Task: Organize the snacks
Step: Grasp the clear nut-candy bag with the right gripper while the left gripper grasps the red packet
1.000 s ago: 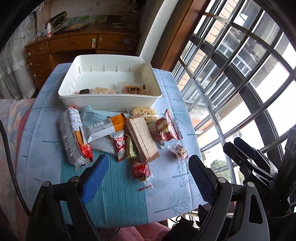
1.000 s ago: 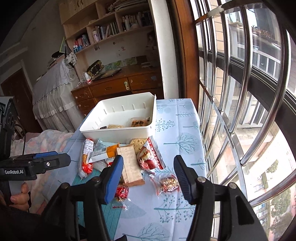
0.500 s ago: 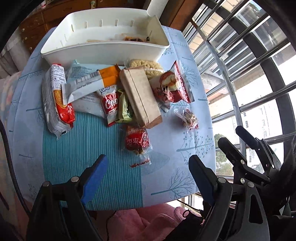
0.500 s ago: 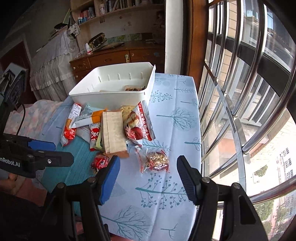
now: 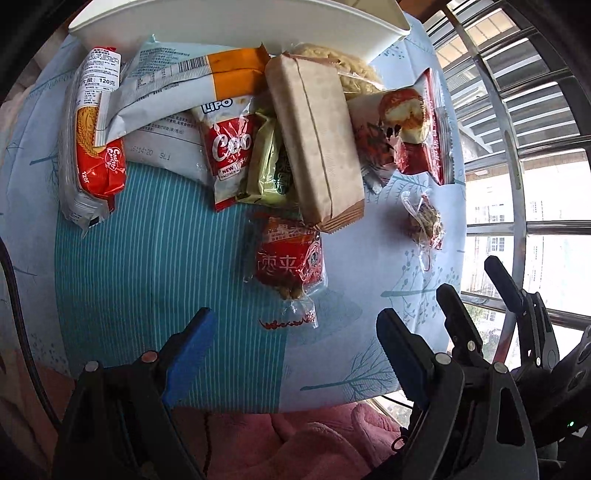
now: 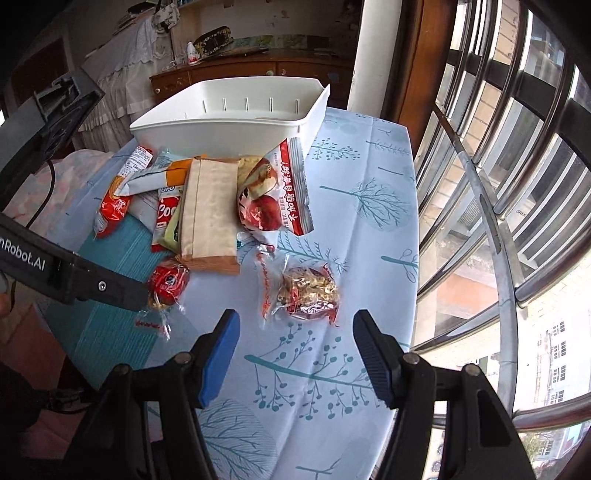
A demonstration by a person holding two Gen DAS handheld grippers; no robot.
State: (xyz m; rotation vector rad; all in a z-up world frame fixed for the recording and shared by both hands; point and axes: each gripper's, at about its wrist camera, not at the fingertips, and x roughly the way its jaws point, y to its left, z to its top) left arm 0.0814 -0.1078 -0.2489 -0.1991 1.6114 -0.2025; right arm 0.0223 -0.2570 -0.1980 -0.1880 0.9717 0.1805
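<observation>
A pile of snack packets lies on the table in front of a white bin [image 6: 229, 129]; only the bin's near wall [image 5: 236, 26] shows in the left wrist view. My left gripper [image 5: 295, 332] hangs open just above a small red packet [image 5: 290, 258], nothing between its fingers. My right gripper [image 6: 297, 325] is open above a clear packet of nut brittle [image 6: 308, 291], the packet just ahead of its fingertips. A long brown packet [image 5: 314, 147], a red bread packet [image 6: 273, 199] and an orange-and-red biscuit pack [image 5: 92, 147] lie in the pile. The right gripper [image 5: 472, 280] shows at the left view's right side.
The table's right edge [image 6: 412, 221] runs along a window with metal bars [image 6: 498, 206]. Pink cloth [image 5: 295, 435] lies below the near edge. A wooden dresser [image 6: 236, 70] stands behind the bin. One left-gripper finger [image 6: 110, 291] reaches in beside the small red packet [image 6: 168, 282].
Both grippers have come down toward the table and tilted further downward. The snacks now loom larger, and the bin has slid to the top of the left view.
</observation>
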